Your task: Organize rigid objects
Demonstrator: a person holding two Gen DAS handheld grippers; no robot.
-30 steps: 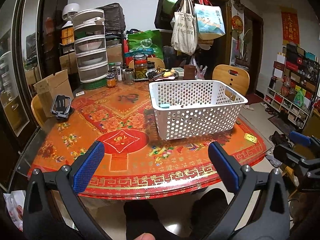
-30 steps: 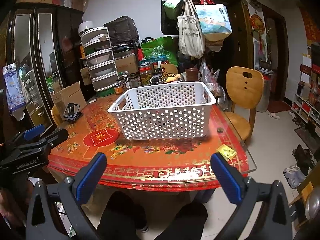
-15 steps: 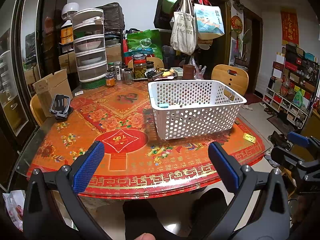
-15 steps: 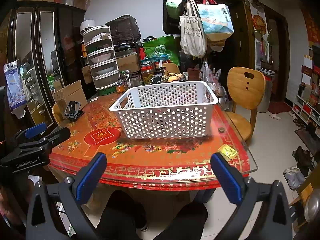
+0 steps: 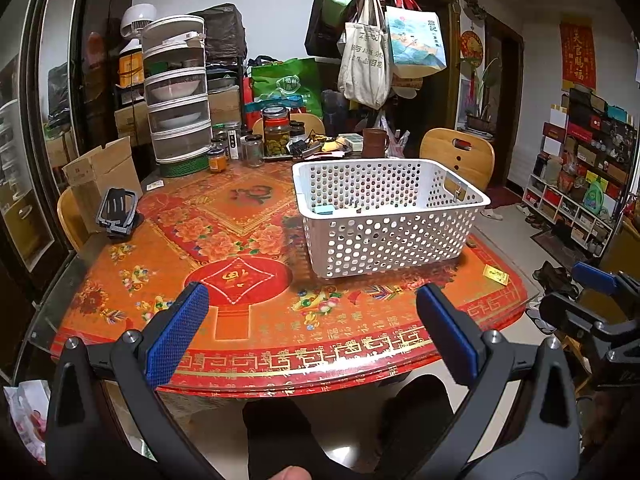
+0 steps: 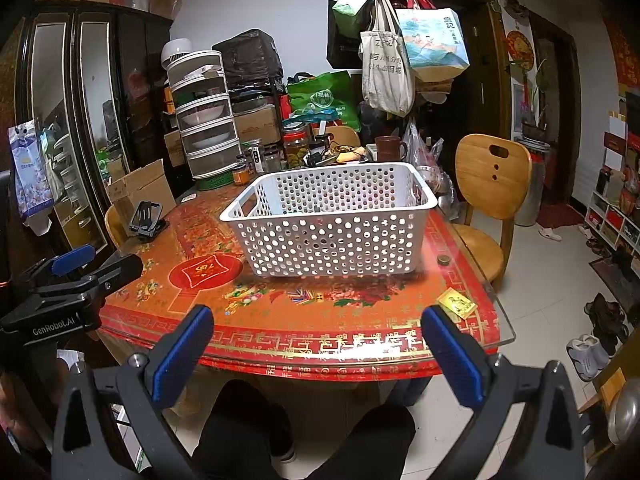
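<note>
A white perforated basket (image 5: 384, 216) stands on the red patterned table (image 5: 248, 320), also in the right wrist view (image 6: 332, 232). Small items lie inside it, among them a light blue block (image 5: 325, 209). A black phone stand (image 5: 117, 213) sits at the table's left edge. A small yellow card (image 6: 456, 303) and a coin (image 6: 443, 259) lie right of the basket. My left gripper (image 5: 312, 332) is open and empty, held off the table's near edge. My right gripper (image 6: 320, 348) is open and empty, also before the near edge.
Jars (image 5: 276, 132), a stacked food cover (image 5: 176, 96), a mug (image 5: 374, 142) and clutter crowd the table's far side. A cardboard box (image 5: 100, 172) sits at the left. Wooden chairs (image 6: 492, 184) stand to the right. Bags (image 5: 368, 64) hang above.
Both grippers have drifted slightly; the view of the table has barely shifted. Both stay open and empty.
</note>
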